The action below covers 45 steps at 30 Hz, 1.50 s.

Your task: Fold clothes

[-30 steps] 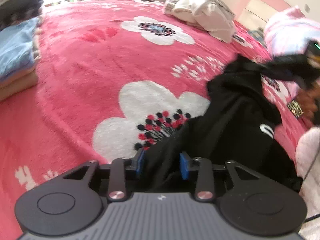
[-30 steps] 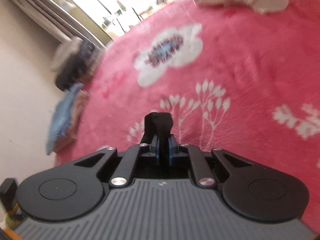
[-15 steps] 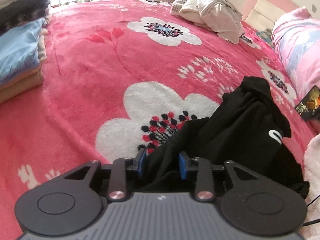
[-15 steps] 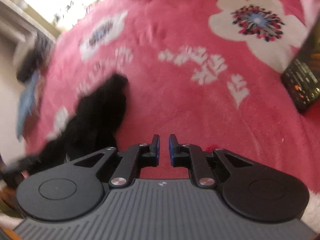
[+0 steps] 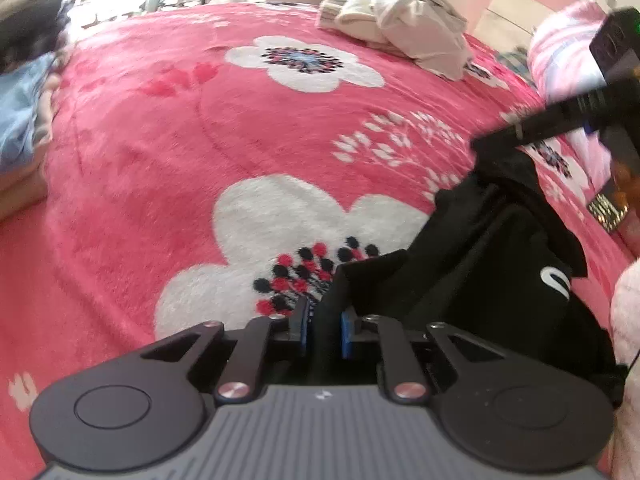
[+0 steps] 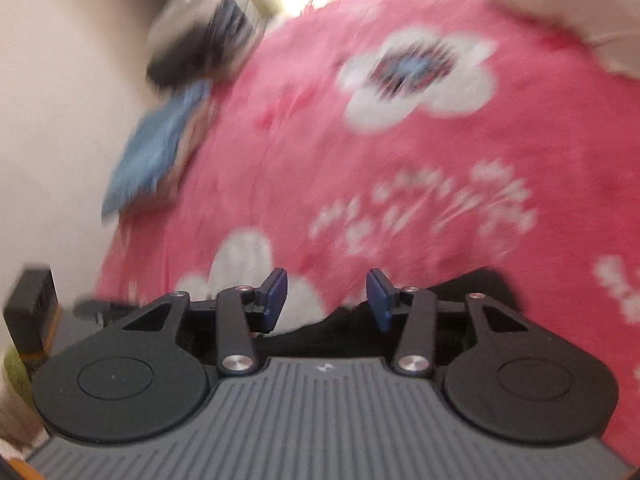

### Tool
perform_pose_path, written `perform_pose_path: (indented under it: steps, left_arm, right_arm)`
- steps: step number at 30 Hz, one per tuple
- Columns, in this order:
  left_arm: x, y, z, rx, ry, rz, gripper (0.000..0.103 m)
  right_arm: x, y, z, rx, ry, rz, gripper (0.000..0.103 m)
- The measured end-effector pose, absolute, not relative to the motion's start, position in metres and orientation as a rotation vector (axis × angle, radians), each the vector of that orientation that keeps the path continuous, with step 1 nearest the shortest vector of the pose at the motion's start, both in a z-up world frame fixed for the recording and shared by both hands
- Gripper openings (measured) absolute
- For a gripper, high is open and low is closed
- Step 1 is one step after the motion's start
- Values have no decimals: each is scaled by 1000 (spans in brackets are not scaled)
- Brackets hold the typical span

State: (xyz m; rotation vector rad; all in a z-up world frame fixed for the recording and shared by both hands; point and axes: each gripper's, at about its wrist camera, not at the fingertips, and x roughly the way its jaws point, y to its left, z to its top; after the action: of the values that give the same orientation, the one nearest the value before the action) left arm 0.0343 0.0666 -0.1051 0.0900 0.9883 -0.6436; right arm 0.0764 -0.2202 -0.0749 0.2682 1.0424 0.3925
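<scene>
A black garment (image 5: 480, 264) with a small white logo lies crumpled on the pink flowered blanket (image 5: 240, 128) at the lower right of the left wrist view. My left gripper (image 5: 323, 330) is shut on a fold of its near edge. My right gripper (image 6: 326, 298) is open, and the black garment (image 6: 460, 284) shows just below and behind its fingers. In the left wrist view the right gripper (image 5: 560, 116) reaches in from the right, over the garment's far end. The right wrist view is blurred.
A stack of folded clothes (image 5: 20, 112), blue on top of tan, sits at the blanket's left edge. A heap of cream and white clothes (image 5: 400, 28) lies at the far side. A pink pillow (image 5: 560, 52) and headboard are at the far right.
My right gripper let go of the black garment, swung away and came back over its far end, now open. My left gripper stayed shut on the garment's near edge.
</scene>
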Motion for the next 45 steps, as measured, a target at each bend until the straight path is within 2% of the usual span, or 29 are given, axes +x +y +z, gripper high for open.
perform_pose_path:
  steps: [4,6,7,10,19,24,27,28,29,32,34,40,45]
  left_arm:
    - [40,72,-117,32,998,-617,10]
    - [43,73,-123,-3,1003,-602,9]
    - [43,73,-124,-17,1000,-598,9]
    - [43,74,-120,-39,986,-586,8]
    - [13,89,-75,-112,871,-621,7]
    - [-8,94,-60,-83,873,-643,7]
    - [-15,95,-63,-49,886,-654,7]
    - [-15,94,-65,-40,890,-655,7]
    - [-15,94,-67,-32,896,-656,7]
    - [-12,94,-74,-24,911,-647,8]
    - [-10,95,-77,-23,915,-642,8]
    - [-6,96,-81,9,898,-642,8]
    - [4,99,-87,-3,914,-626,8]
  right_arm:
    - [59,-202,-85,29,1055,340,48]
    - [49,-219,-97,33,1093,296,44]
    - [44,-228,-102,54,1110,276,39]
    - [18,-253,-99,79,1094,184,5]
    - [-57,-339,-87,202,1123,-129,8]
    - [-91,-353,-62,319,976,-160,16]
    - [-97,-347,-44,351,862,-53,33]
    - [-93,-341,-40,353,840,5,45]
    - [-85,-333,-38,347,834,63,51]
    - [-49,-294,-39,271,868,217,59]
    - [-23,-270,-49,203,903,301,62]
    - [44,-230,-85,31,1030,436,63]
    - [39,-201,-101,-142,1116,582,60]
